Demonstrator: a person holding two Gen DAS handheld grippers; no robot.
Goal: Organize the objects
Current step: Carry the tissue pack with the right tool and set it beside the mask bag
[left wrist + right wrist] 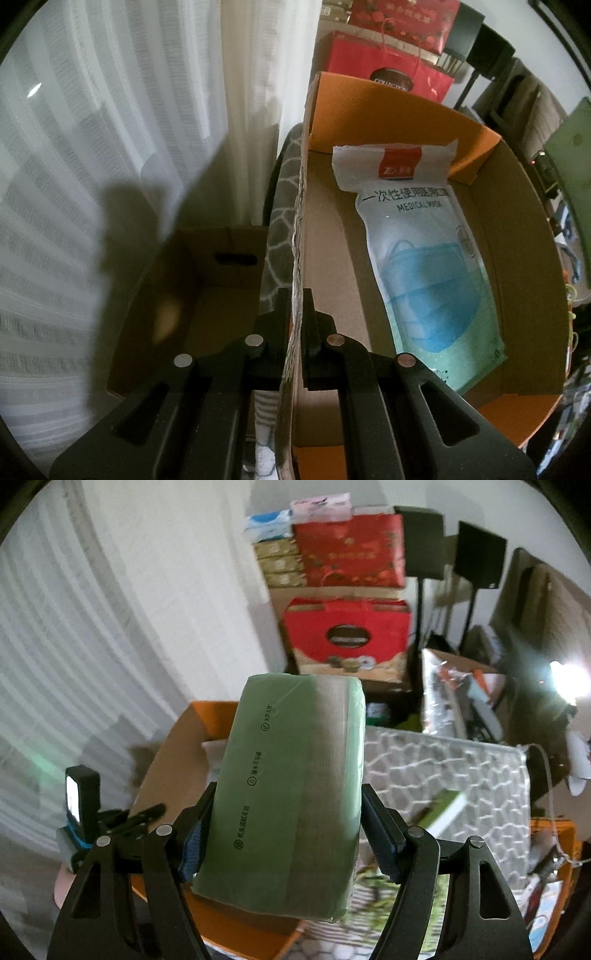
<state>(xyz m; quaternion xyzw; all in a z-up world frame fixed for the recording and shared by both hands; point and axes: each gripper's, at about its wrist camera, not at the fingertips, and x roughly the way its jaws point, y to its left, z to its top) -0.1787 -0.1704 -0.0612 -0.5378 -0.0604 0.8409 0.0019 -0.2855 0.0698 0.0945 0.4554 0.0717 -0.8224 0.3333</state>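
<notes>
While right gripper (288, 823) clamps green pack (291, 786), long axis points away

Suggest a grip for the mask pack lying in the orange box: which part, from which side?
Probably from above, across the narrow white header end of the mask pack. It lies flat on the floor of the orange box, so its faces offer no pinch; the header looks folded and raised, though close to the far wall.

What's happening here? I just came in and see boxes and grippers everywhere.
A person is sorting things into an orange cardboard box. The left hand-held gripper is shut on the box's side wall, holding it. The right hand-held gripper grips a green wrapped pack above the box. A bag of medical masks already lies flat inside.
</notes>
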